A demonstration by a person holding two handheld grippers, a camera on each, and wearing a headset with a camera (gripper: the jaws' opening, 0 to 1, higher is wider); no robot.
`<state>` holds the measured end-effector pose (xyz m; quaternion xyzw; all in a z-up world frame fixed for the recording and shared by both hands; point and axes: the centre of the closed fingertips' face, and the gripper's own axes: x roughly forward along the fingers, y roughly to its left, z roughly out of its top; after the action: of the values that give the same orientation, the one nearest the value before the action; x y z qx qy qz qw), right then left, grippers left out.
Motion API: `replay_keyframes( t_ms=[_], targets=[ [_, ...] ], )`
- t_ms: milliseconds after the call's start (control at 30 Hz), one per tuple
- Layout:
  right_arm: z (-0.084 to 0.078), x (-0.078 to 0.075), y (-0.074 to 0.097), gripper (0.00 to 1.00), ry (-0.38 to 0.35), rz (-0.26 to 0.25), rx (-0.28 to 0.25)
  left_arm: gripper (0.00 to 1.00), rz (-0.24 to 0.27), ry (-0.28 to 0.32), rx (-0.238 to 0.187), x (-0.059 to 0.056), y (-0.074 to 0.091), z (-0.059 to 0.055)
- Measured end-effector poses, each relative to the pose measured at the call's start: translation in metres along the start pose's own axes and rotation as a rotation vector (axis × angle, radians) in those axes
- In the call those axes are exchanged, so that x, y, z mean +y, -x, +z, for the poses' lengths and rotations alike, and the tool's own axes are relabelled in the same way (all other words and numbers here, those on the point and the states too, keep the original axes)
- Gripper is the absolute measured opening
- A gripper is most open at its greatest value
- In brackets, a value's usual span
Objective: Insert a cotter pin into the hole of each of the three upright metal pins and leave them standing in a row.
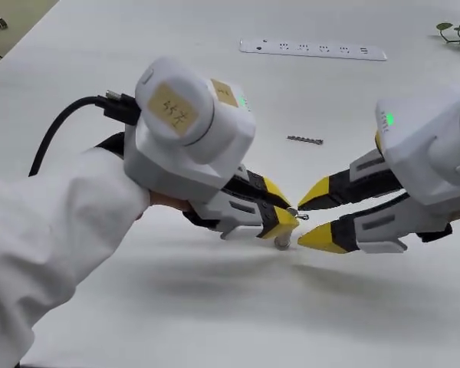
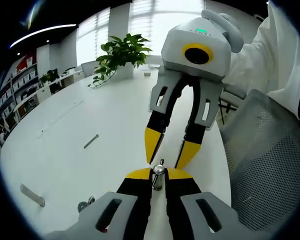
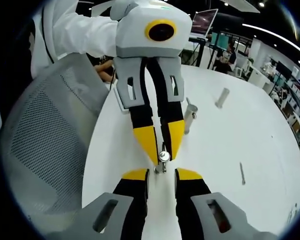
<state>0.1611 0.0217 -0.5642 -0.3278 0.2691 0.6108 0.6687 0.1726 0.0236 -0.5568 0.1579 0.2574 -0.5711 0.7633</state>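
Observation:
My left gripper (image 1: 286, 218) is shut on a short upright metal pin (image 1: 282, 242) whose foot rests on the white table (image 1: 215, 307). In the left gripper view the pin (image 2: 158, 176) stands between my shut yellow jaws (image 2: 158, 173). A thin bit of wire (image 1: 300, 217) juts from the pin's top towards my right gripper (image 1: 302, 222). That gripper is open, one jaw on either side of the pin's head. In the right gripper view the pin (image 3: 163, 158) sits just ahead of the open right gripper (image 3: 162, 175). Two more metal pins (image 3: 190, 115) (image 3: 222, 97) stand farther back.
A small thin metal piece (image 1: 304, 139) lies loose on the table behind the grippers. A white power strip (image 1: 314, 50) lies at the far edge, a potted plant (image 1: 456, 31) at the far right. A mesh chair (image 3: 50, 130) stands beside the table.

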Motion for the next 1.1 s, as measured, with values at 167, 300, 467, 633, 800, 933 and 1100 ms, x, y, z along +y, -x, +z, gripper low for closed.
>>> replay_keyframes(
  t_ms=[167,300,467,633,800,933,1100],
  targets=[
    [-0.006,-0.001,0.003,0.08,0.005,-0.005,0.008,0.06,0.000,-0.004,0.001,0.000,0.000,0.000],
    [-0.003,-0.002,0.004,0.04,-0.017,-0.013,-0.008,0.06,0.001,-0.006,0.002,0.000,0.000,0.000],
    [0.001,-0.003,0.003,0.00,-0.019,-0.007,-0.022,0.06,0.001,-0.005,0.002,-0.001,0.000,-0.001],
    [0.001,-0.004,0.002,0.00,-0.018,-0.007,-0.016,0.06,0.002,-0.007,0.002,-0.002,0.000,0.000],
    [0.004,-0.003,0.001,0.00,-0.011,-0.001,-0.015,0.06,0.002,-0.007,0.002,-0.002,0.001,0.000],
    [0.003,-0.004,0.001,0.00,0.001,-0.004,-0.017,0.06,0.008,0.005,0.000,-0.002,0.001,0.000],
    [0.005,-0.005,0.003,0.07,0.005,-0.015,-0.022,0.10,0.023,-0.013,-0.014,-0.001,0.003,0.002]
  ],
)
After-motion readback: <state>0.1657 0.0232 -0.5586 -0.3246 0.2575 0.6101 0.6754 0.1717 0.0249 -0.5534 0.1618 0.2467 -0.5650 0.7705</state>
